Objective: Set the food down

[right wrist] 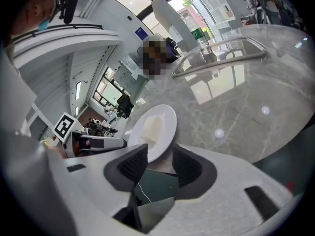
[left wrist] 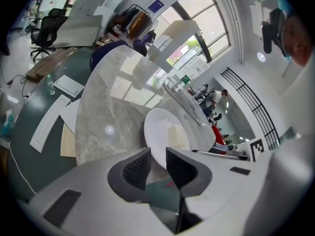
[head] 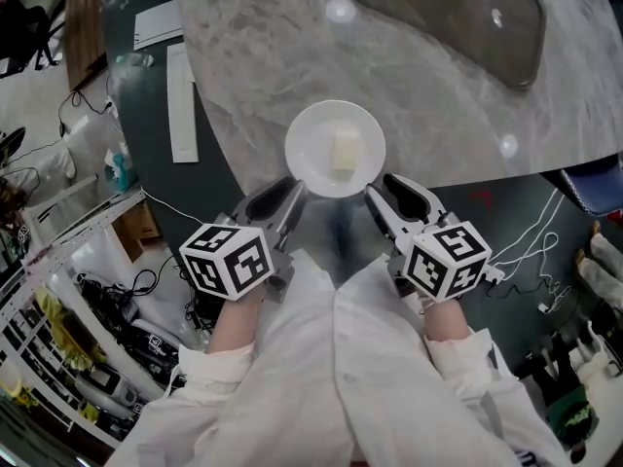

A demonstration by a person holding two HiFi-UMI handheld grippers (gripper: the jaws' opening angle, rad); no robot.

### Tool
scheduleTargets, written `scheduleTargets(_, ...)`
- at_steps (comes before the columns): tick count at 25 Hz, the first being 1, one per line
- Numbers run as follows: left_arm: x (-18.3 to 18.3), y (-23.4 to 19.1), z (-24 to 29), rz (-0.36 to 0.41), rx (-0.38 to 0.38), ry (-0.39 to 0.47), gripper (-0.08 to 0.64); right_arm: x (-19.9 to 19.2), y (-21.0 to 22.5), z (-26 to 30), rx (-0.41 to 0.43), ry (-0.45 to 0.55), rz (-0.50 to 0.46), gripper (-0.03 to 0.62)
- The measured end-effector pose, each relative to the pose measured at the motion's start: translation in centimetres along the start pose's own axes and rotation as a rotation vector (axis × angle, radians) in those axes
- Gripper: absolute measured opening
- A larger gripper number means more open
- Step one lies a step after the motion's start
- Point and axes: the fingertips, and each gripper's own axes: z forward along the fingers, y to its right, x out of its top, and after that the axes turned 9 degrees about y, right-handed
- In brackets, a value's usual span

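Note:
A white plate with a pale block of food rests on the grey marble table, just inside its near edge. My left gripper is at the plate's near-left rim; in the left gripper view the plate runs into the narrow gap between the jaws of the left gripper, which are shut on the rim. My right gripper is at the near-right rim. In the right gripper view the plate and food lie ahead, and the right gripper is open, with room either side of the rim.
A dark oblong inset lies in the marble at the far right. Papers lie on a dark green table to the left. Cables and clutter cover the floor below. White sleeves fill the bottom of the head view.

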Motion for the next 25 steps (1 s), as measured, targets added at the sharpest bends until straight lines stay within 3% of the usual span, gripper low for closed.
scheduleTargets(5, 0.2, -0.4, 0.1, 0.013, 0.003, -0.01, 0.11, 0.1, 0.4, 0.5, -0.022, 0.003, 0.021, 0.117)
scheduleTargets(25, 0.6, -1.0, 1.5, -0.002, -0.026, -0.018, 0.11, 0.4, 1.1, 1.5, -0.101, 0.014, 0.026, 0.095)
